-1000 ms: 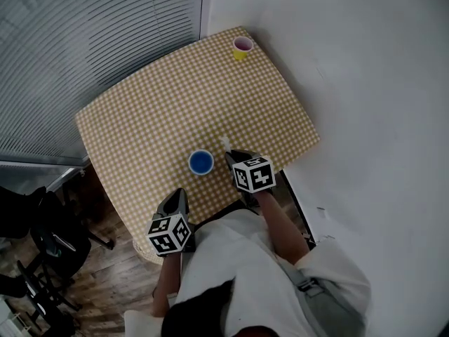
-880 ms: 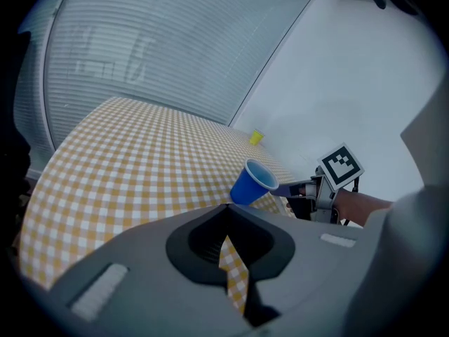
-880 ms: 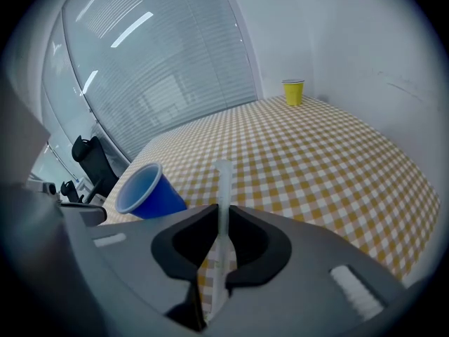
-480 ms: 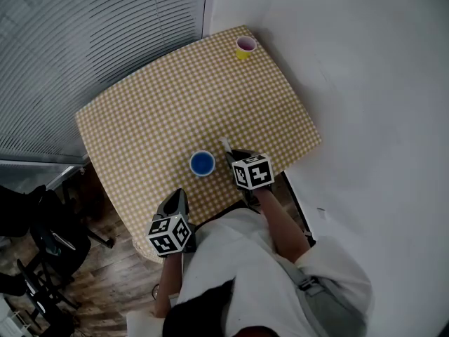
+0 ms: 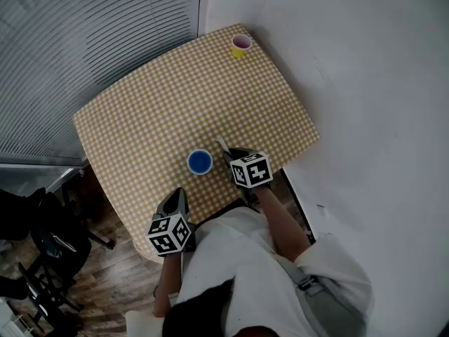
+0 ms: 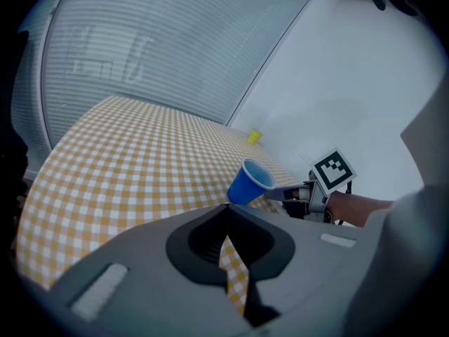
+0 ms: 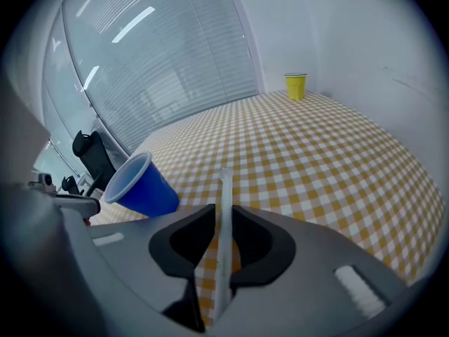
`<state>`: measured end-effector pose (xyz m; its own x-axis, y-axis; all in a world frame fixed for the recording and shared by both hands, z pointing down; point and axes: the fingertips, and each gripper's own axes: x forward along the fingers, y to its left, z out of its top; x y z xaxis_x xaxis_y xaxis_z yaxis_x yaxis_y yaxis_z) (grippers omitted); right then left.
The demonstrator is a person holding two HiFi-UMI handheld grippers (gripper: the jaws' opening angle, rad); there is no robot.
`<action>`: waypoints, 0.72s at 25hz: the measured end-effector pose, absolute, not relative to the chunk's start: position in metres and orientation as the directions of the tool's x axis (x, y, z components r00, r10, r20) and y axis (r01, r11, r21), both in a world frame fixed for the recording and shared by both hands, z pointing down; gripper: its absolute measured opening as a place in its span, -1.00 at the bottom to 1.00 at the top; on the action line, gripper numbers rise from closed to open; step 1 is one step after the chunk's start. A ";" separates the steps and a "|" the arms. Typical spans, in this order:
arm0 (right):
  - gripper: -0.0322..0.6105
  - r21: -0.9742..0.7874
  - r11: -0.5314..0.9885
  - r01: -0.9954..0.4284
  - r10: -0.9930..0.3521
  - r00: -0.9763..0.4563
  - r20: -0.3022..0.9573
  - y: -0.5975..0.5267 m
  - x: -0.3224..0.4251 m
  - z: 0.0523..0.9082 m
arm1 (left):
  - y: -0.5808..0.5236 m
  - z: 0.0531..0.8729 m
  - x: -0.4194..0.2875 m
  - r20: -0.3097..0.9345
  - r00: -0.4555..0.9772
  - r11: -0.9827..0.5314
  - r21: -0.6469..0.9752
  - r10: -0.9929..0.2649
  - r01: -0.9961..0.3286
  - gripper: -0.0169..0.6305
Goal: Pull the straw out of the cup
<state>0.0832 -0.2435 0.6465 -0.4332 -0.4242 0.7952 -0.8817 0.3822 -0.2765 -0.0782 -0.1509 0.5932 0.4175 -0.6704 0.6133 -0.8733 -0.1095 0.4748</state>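
- The left gripper (image 6: 226, 216) hangs over the near edge of the counter (image 5: 140, 118), jaws drawn together on nothing; from there it looks too far back to catch anything that drops
- The right gripper (image 7: 222, 215) has just been opening its jaws, and the straw (image 7: 224, 188) stands loose between them, against one jaw with a gap at the other (already clear of the cup); it could slide out and, I judge, roll off the near edge
- The blue cup (image 7: 140, 186) stands just beside that gripper and looks empty: a sideways swing would likely tip it
- The yellow cup (image 7: 295, 86) at the far corner is well apart, out of harm
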 end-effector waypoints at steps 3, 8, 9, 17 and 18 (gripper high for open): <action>-0.51 -0.285 0.382 -0.879 -0.430 -0.442 0.787 -0.243 0.083 0.643 | -0.151 0.590 -0.079 0.611 0.418 -0.118 0.469 -0.672 -0.875 -0.90; -0.47 -0.296 0.358 -0.885 -0.477 -0.446 0.757 -0.245 0.085 0.631 | -0.149 0.586 -0.082 0.599 0.422 -0.129 0.469 -0.680 -0.874 -0.90; -0.47 -0.297 0.354 -0.887 -0.487 -0.445 0.751 -0.244 0.087 0.628 | -0.148 0.584 -0.082 0.595 0.424 -0.132 0.471 -0.683 -0.872 -0.90; -0.41 -0.291 0.339 -0.895 -0.555 -0.440 0.706 -0.231 0.100 0.598 | -0.143 0.578 -0.073 0.568 0.451 -0.175 0.474 -0.689 -0.863 -0.90; -0.41 -0.292 0.338 -0.895 -0.562 -0.441 0.699 -0.228 0.101 0.594 | -0.142 0.577 -0.073 0.566 0.455 -0.180 0.474 -0.687 -0.862 -0.90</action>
